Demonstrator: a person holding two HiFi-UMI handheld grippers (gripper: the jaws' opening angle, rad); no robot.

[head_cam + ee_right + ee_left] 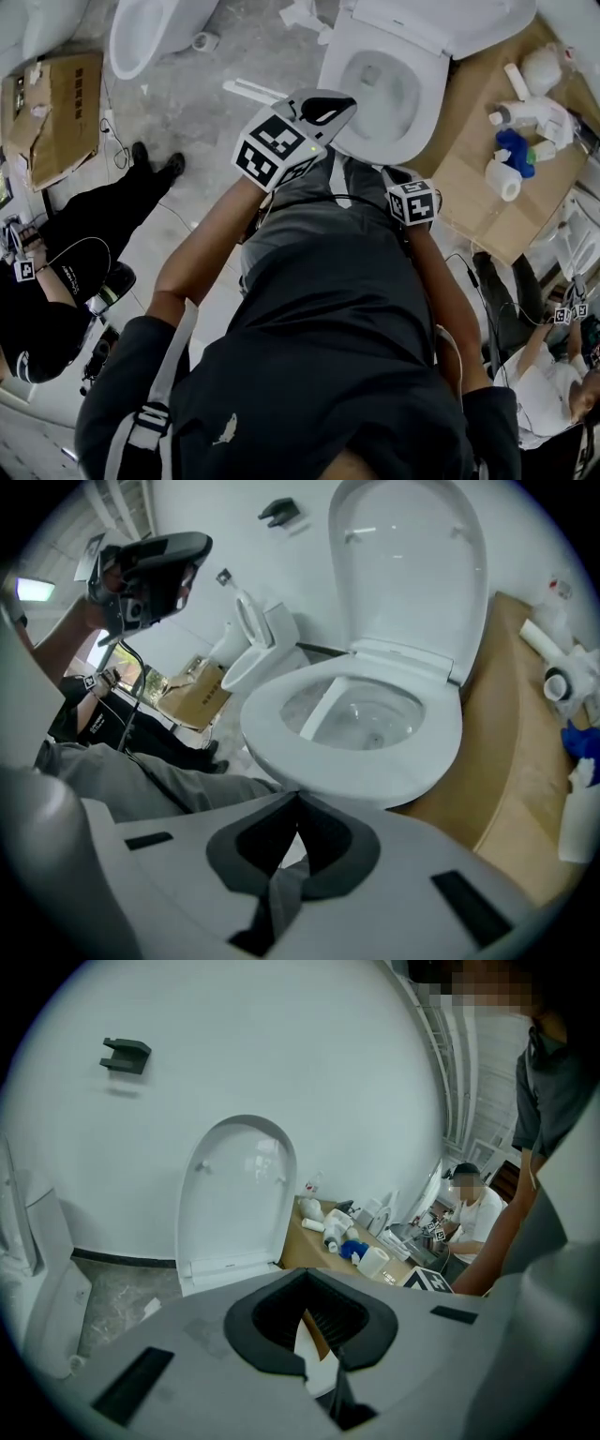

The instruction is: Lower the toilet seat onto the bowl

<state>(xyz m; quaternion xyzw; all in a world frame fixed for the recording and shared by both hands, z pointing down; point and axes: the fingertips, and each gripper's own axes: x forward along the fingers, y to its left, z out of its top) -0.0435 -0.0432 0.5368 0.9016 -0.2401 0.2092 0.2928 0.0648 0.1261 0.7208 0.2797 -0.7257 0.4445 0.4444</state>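
Observation:
The white toilet seat lies flat on the bowl. Its lid stands upright against the wall. My left gripper is raised above the bowl's near rim, shut with nothing in it, and faces the lid. It also shows high at the left in the right gripper view as the left gripper. My right gripper hangs low in front of the bowl, shut and empty, apart from the seat. In the head view only its marker cube shows.
A cardboard sheet right of the toilet carries bottles and a paper roll. A second toilet and a cardboard box stand at the left. People sit at the left and the right.

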